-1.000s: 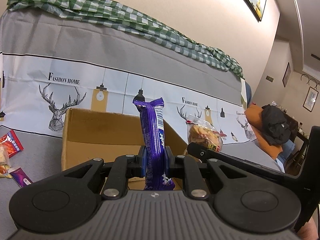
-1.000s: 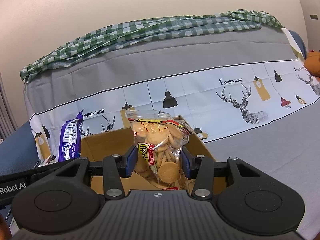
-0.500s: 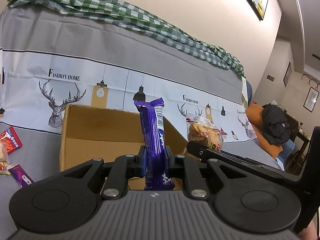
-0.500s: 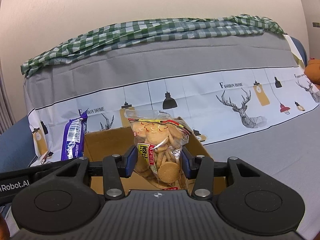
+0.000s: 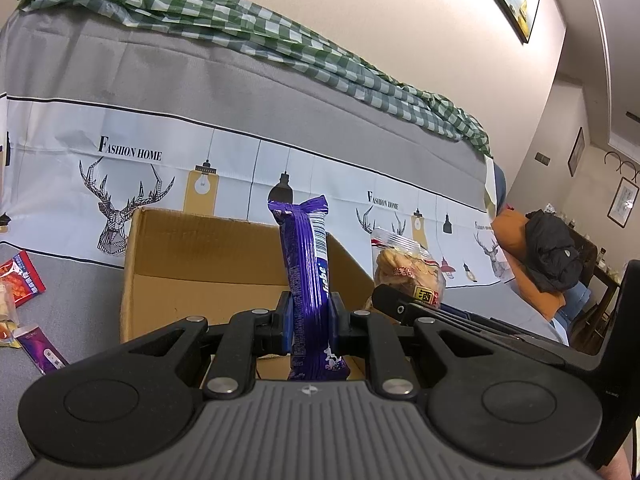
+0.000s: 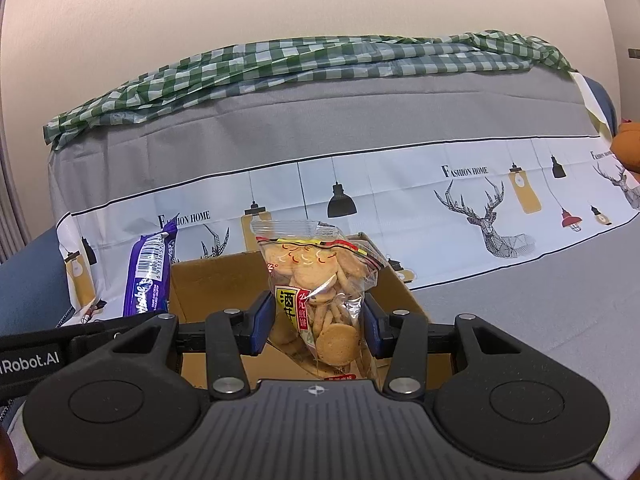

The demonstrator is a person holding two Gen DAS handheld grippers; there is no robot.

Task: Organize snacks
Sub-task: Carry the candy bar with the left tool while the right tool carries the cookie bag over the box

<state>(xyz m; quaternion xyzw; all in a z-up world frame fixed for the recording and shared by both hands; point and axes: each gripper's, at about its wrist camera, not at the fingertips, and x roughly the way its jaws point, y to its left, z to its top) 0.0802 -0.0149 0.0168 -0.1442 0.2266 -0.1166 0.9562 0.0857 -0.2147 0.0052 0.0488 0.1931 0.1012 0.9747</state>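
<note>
My left gripper [image 5: 310, 322] is shut on a purple snack bar [image 5: 306, 264] held upright over the near edge of an open cardboard box [image 5: 200, 248]. My right gripper [image 6: 316, 326] is shut on a clear bag of round biscuits [image 6: 320, 280] held upright above the same box [image 6: 208, 280]. The biscuit bag also shows in the left wrist view [image 5: 408, 266], to the right of the bar. The purple bar shows in the right wrist view [image 6: 148, 276], to the left of the bag.
Loose snack packets lie on the grey cover left of the box: a red one [image 5: 22, 280] and a small purple one [image 5: 42, 350]. A deer-print sofa back [image 5: 280, 152] with a green checked cloth [image 5: 240, 28] rises behind. A black jacket [image 5: 554, 254] lies at the right.
Both grippers have drifted slightly nearer the box while holding their snacks. The box looks a little larger and the left packets have slid toward the frame edge.
</note>
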